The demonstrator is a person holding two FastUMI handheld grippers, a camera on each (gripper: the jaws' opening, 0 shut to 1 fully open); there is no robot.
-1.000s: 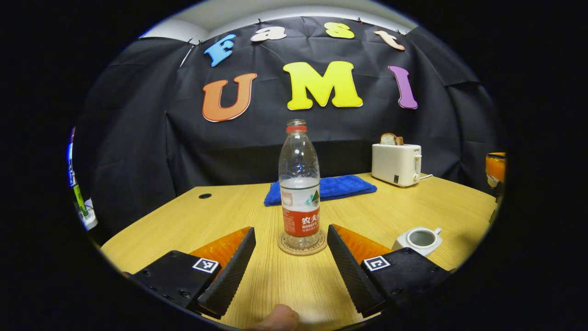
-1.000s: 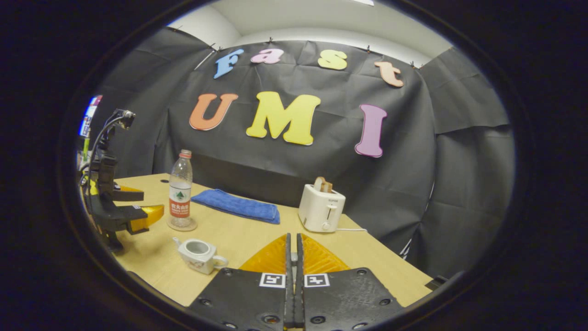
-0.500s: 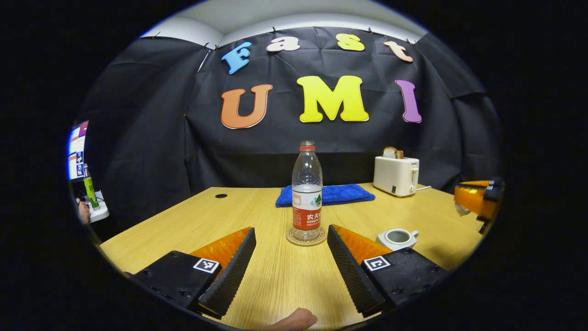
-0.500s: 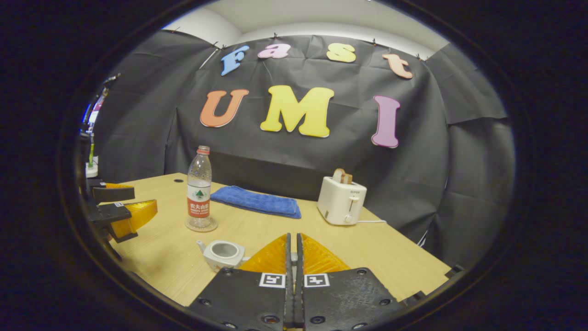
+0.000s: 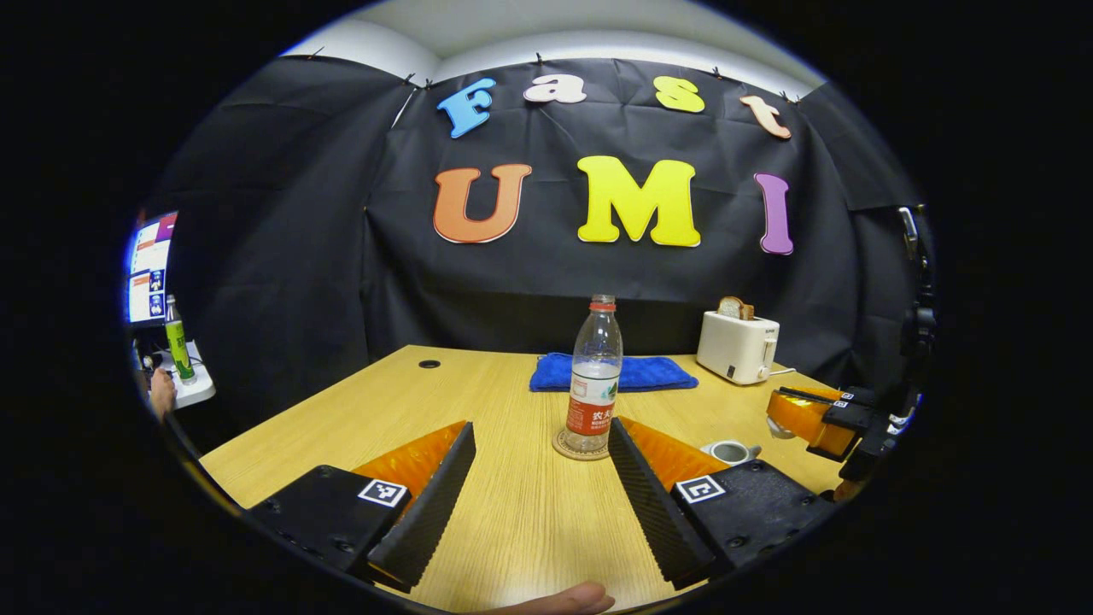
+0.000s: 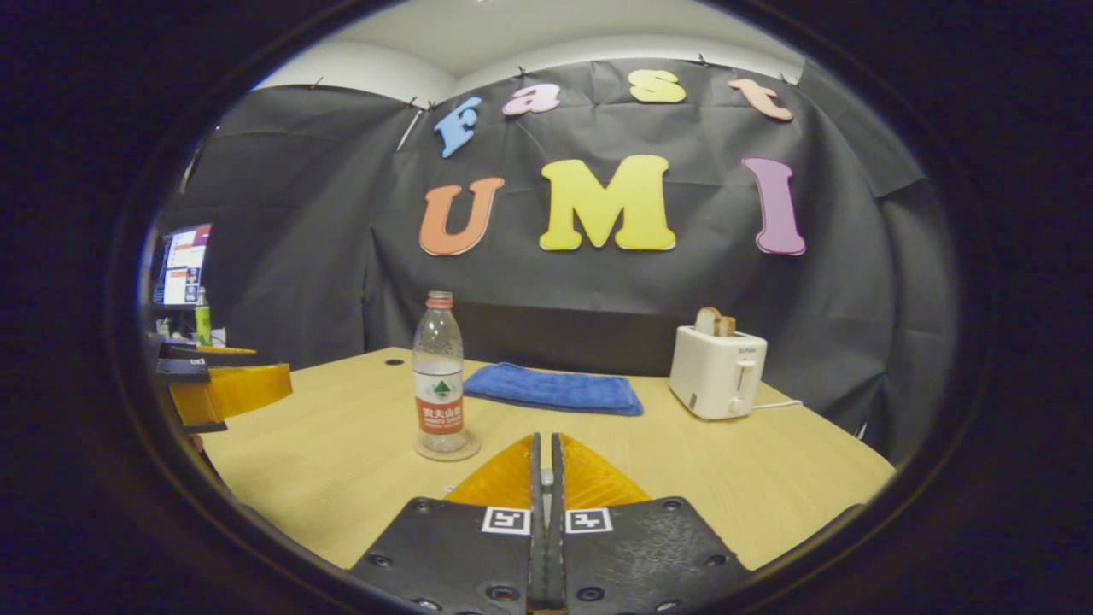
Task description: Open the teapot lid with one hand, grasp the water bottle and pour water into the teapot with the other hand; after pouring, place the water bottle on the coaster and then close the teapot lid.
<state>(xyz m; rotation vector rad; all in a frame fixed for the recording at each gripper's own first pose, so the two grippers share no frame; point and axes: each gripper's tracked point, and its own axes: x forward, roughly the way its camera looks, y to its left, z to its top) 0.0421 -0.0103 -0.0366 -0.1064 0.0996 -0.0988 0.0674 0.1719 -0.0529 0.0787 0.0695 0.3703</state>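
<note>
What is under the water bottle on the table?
The water bottle stands upright on a round coaster; its rim shows around the bottle's base. The coaster's middle is covered by the bottle, and the coaster lies on the wooden table.

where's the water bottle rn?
Left gripper view: the water bottle stands upright on the coaster, mid-table, in front of the blue towel, with the open teapot to its right.

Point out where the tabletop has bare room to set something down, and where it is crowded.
Bare wood lies left of the water bottle out to the table edge, and between the blue towel and the toaster. It is crowded by the coaster, where the teapot sits close to the left gripper with its jaws open.
</note>
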